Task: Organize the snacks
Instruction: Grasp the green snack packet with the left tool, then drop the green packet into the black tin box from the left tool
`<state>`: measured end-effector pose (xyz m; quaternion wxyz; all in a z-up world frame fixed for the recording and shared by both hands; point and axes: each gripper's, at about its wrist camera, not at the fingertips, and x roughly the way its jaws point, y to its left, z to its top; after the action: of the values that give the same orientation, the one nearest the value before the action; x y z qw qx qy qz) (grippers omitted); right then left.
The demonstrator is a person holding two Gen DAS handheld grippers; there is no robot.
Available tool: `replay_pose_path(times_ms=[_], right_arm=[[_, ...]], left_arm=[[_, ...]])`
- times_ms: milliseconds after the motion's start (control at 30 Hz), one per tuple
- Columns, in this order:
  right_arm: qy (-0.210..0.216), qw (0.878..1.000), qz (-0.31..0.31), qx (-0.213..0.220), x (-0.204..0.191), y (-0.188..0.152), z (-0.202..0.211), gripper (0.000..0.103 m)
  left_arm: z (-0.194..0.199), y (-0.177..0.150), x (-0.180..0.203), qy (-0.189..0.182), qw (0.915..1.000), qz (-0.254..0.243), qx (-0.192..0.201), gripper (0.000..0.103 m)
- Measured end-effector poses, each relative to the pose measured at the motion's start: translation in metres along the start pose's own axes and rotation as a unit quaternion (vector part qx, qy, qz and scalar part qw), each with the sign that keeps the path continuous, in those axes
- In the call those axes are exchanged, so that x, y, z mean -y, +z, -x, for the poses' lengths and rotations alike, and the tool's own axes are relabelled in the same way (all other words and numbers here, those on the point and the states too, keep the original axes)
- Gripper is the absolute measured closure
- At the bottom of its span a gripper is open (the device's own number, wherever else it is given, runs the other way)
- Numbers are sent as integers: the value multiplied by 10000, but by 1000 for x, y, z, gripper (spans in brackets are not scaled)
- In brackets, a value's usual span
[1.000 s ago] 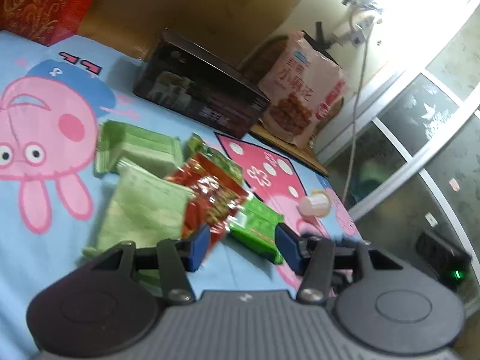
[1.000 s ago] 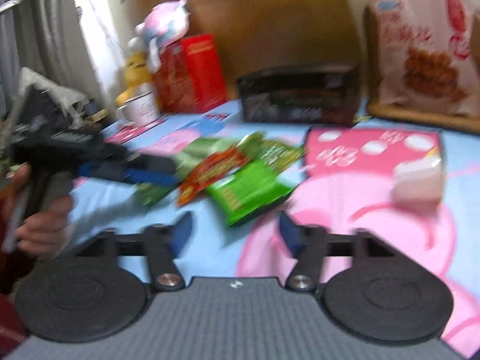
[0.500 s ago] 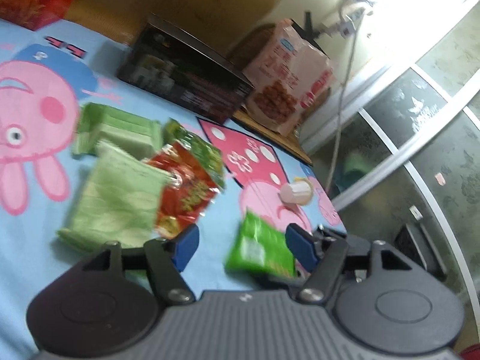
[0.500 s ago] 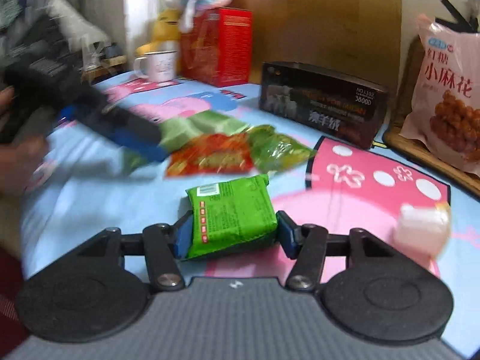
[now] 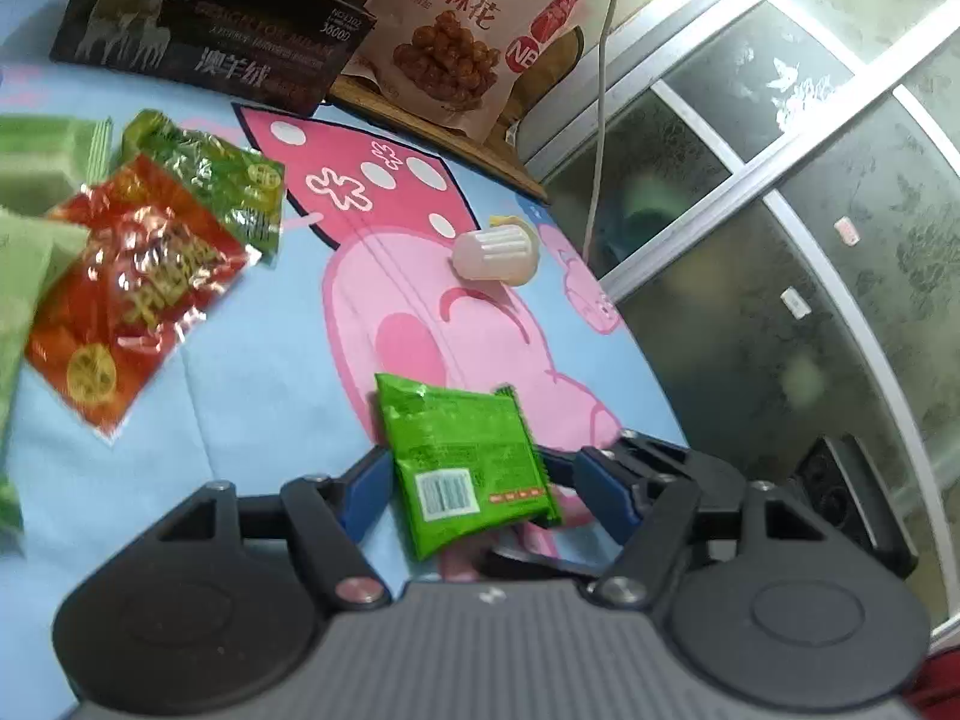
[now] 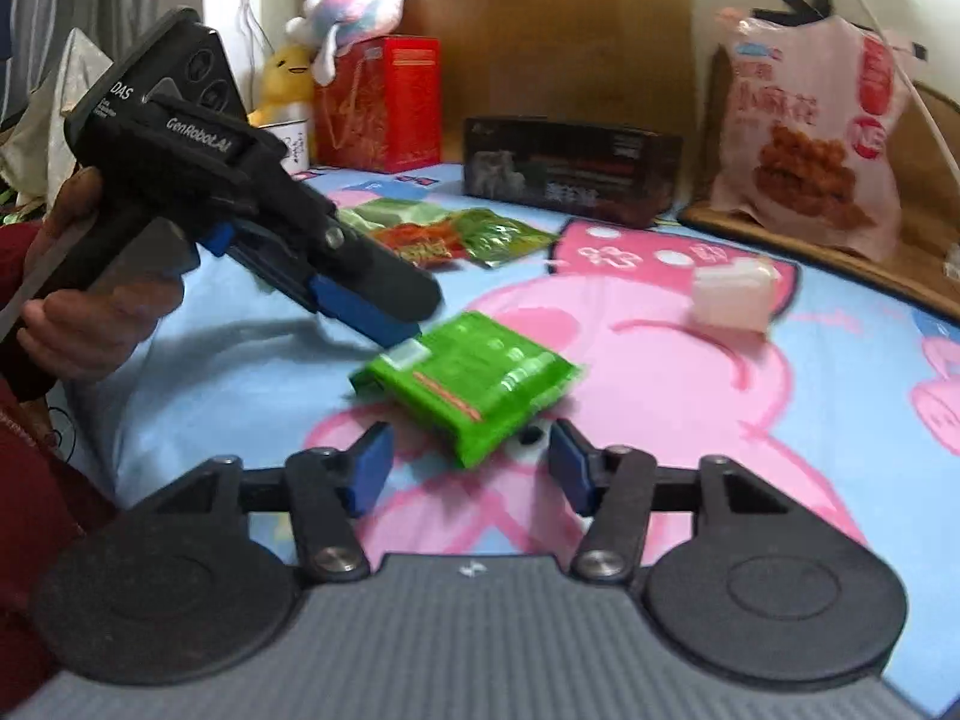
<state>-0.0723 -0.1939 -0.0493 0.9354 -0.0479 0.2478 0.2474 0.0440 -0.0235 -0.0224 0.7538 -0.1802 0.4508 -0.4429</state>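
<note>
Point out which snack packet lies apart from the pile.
The bright green packet with the barcode, alone on the pink print between the open left gripper fingers. The red packet and the others overlap farther off.

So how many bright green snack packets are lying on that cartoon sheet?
3 that I can see: one green packet nearest the tools, one crinkly green packet behind the red packet, and pale green ones at the far left, partly cut off.

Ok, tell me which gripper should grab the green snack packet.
Left, probably: the green snack packet sits between the left gripper's open fingers; it lies just beyond the open right gripper's fingertips.
</note>
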Motion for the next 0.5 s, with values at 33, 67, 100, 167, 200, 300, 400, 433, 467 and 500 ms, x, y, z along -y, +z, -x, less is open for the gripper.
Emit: replay_pose_path(times_ms=[33,67,100,167,200,300,400,433,467,500], right_arm=[[-16,10000,23,-8,1,4,-4,58],[-20,10000,32,-15,0,9,-10,59],[18,10000,14,-8,0,13,-14,60],[25,10000,-10,48,-4,21,-19,60],[13,9999,9,105,-5,25,-21,61],[-56,9990,-23,435,-4,45,-27,61],[-192,9971,29,741,1,73,-38,61],[-256,9958,86,871,4,85,-44,61],[-312,9945,151,984,7,96,-50,61],[-352,9933,220,1079,12,107,-57,61]], left_arm=[[1,-1,1,30,10000,-2,27,36],[4,-1,1,130,9999,-31,92,36],[8,0,1,222,9996,-60,178,36],[18,8,-2,246,9991,-10,337,36],[24,14,-4,220,9988,28,435,36],[39,38,-6,207,9973,-17,709,36],[47,71,-4,353,9942,-203,991,36],[49,84,-3,436,9924,-298,1109,36],[51,97,-2,508,9906,-367,1216,36],[52,111,-2,586,9883,-416,1345,36]])
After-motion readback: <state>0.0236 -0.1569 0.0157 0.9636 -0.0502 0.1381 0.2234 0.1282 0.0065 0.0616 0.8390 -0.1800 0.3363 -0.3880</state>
